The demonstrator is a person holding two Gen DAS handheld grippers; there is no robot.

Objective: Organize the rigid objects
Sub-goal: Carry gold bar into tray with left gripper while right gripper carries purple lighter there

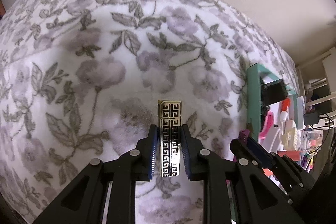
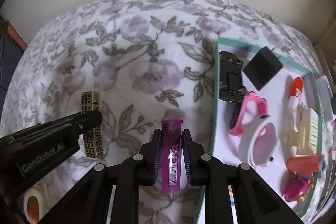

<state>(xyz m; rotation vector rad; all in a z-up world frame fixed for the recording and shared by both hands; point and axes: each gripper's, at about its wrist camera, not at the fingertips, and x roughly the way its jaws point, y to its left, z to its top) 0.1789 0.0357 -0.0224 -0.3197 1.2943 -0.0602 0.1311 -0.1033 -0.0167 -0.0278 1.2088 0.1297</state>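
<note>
My left gripper is shut on a gold lighter with a black key pattern, held above the floral blanket. The right wrist view shows that same gold lighter at the left, in the left gripper. My right gripper is shut on a translucent purple lighter with a barcode sticker. The purple lighter's tip shows at the right of the left wrist view. A teal-rimmed white box lies just to the right of the right gripper.
The box holds a black toy car, a black adapter, a pink watch, a white band, a glue tube and several other items. A roll of tape lies at the lower left. A wall stands behind the bed.
</note>
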